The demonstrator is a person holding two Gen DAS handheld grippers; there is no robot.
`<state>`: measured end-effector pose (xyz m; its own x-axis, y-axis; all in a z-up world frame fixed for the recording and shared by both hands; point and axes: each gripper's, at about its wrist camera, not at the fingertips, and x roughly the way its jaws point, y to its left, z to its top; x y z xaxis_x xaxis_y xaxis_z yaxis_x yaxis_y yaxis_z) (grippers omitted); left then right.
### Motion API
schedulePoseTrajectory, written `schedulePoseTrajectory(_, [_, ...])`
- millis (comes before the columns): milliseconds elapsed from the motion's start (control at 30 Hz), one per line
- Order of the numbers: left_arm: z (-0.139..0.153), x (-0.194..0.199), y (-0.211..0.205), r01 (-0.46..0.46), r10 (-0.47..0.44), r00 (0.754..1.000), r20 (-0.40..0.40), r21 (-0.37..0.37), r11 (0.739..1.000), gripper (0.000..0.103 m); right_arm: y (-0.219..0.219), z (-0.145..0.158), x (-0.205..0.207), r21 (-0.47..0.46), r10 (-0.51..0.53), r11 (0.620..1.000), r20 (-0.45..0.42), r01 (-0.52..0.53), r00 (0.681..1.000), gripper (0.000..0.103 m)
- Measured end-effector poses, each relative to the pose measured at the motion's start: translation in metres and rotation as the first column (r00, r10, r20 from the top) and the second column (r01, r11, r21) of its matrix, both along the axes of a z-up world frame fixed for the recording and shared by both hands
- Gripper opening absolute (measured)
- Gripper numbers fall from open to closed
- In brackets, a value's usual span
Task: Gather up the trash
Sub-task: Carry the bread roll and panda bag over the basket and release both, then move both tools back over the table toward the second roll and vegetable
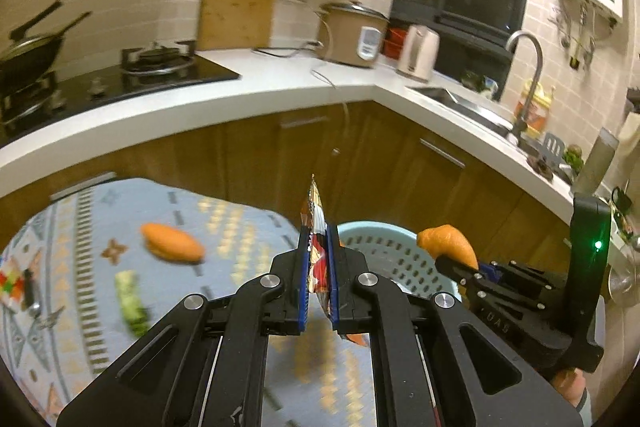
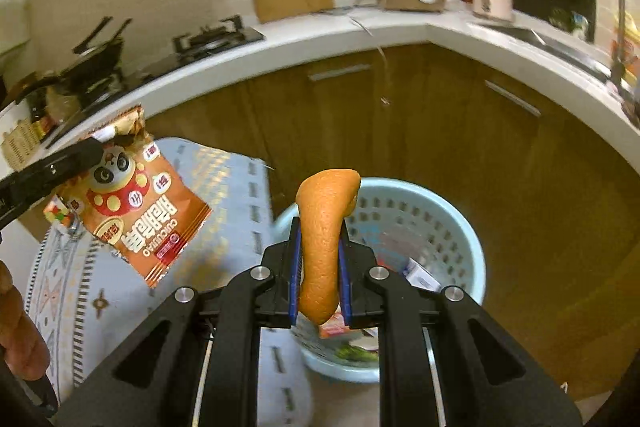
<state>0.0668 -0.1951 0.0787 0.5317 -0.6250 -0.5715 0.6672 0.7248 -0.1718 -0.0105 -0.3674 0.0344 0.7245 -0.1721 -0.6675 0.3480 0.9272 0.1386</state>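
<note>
My left gripper point(image 1: 318, 239) is shut on an orange snack wrapper point(image 1: 316, 227), held edge-on above the table's right edge; the wrapper also shows in the right wrist view point(image 2: 136, 211) with a panda print. My right gripper point(image 2: 320, 235) is shut on a piece of orange peel point(image 2: 324, 227) and holds it over the near rim of the light blue perforated trash basket point(image 2: 452, 223). In the left wrist view the right gripper point(image 1: 456, 259) holds the peel point(image 1: 448, 243) over the basket point(image 1: 380, 247). The basket holds some packaging and green scraps.
A table with a patterned blue cloth point(image 1: 240, 219) carries another orange peel point(image 1: 172, 243), a green vegetable scrap point(image 1: 130, 303) and a small colourful item point(image 1: 16, 283). Wooden cabinets point(image 2: 440, 127) under a white countertop point(image 1: 280, 83) stand behind, with stove, rice cooker, kettle and sink.
</note>
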Motion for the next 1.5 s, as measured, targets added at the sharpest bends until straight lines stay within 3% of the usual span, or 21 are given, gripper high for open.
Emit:
schedulePoseTrajectory(367, [-0.048,0.013,-0.062,0.066,-0.06,0.994,-0.087,0.075,0.995,0.008,-0.045,-0.04,0.001,0.076,-0.07,0.994,-0.116,0.079,0.991,0.016])
schedulePoseTrajectory(500, [-0.057,0.018,-0.064,0.054,-0.045,0.994,-0.097,0.094,0.994,0.038,-0.049,-0.048,0.004,0.091,-0.068,0.993,-0.131,0.081,0.989,0.018])
schedulePoseTrajectory(633, [-0.059,0.02,-0.057,0.036,-0.027,0.995,-0.1,0.088,0.995,0.061,-0.052,-0.051,0.004,0.114,-0.08,0.989,-0.129,0.095,0.988,0.032])
schedulePoseTrajectory(700, [-0.058,0.021,-0.053,0.026,-0.018,0.995,-0.098,0.078,0.997,0.067,-0.055,-0.05,0.002,0.142,-0.083,0.985,-0.115,0.099,0.99,0.039])
schedulePoseTrajectory(933, [-0.056,0.022,-0.034,-0.004,0.011,0.995,-0.102,0.065,0.998,0.069,-0.05,-0.039,0.001,0.133,-0.087,0.986,-0.091,0.098,0.992,0.043])
schedulePoseTrajectory(1233, [-0.057,0.031,0.011,-0.096,0.101,0.988,-0.114,0.047,0.994,0.069,-0.018,-0.029,0.014,0.099,-0.012,0.995,-0.076,0.02,0.997,0.043])
schedulePoseTrajectory(1500, [-0.053,0.051,0.078,-0.265,0.267,0.959,-0.095,0.038,0.963,0.069,0.024,-0.017,0.041,0.066,0.084,0.995,-0.057,-0.08,0.995,0.043])
